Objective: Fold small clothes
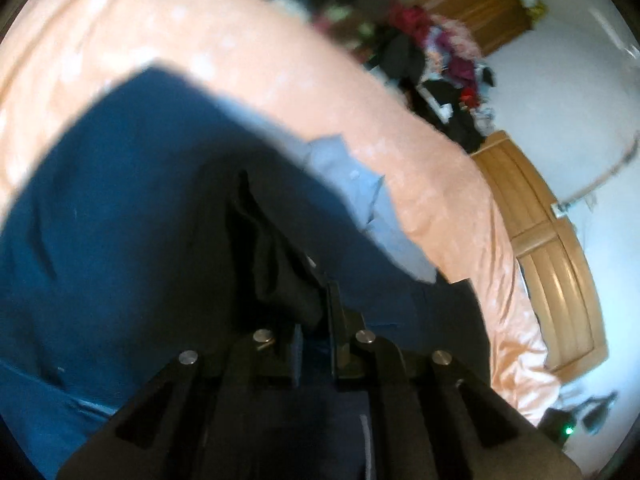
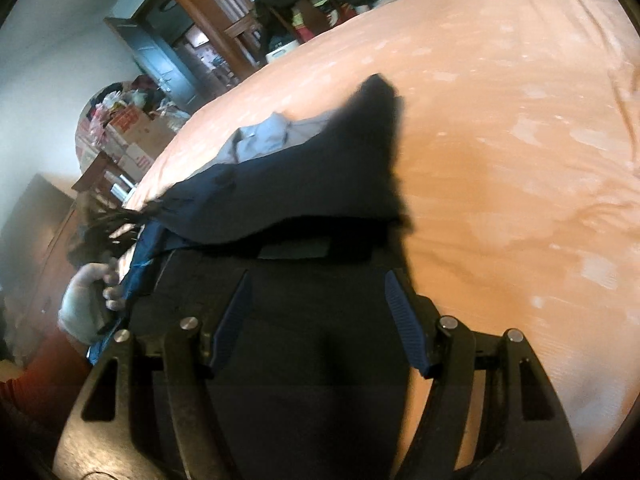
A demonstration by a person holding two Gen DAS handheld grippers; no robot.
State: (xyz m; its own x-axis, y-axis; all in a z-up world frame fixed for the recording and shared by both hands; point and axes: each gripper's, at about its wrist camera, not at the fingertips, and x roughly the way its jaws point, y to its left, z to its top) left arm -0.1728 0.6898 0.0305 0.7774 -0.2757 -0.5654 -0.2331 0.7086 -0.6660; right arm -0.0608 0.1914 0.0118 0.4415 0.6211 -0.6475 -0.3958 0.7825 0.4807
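A dark navy garment [image 1: 120,220] lies over the peach bedspread [image 1: 440,184] and fills the left wrist view. My left gripper [image 1: 316,340] is shut on a dark fold of it [image 1: 276,264]. In the right wrist view the same dark garment [image 2: 312,188] is lifted into a peak, and its cloth runs down between my fingers. My right gripper [image 2: 320,320] stands open, with blue pads [image 2: 404,320] on both sides of the cloth. A light blue garment [image 2: 264,132] lies under the dark one, its edge [image 1: 360,192] also showing in the left wrist view.
A gloved hand [image 2: 84,304] holds the other gripper at the left edge of the bedspread [image 2: 500,160]. A wooden bed frame [image 1: 552,240] borders the bed. Piled clothes [image 1: 420,40], boxes [image 2: 128,132] and wooden furniture [image 2: 208,8] stand around it.
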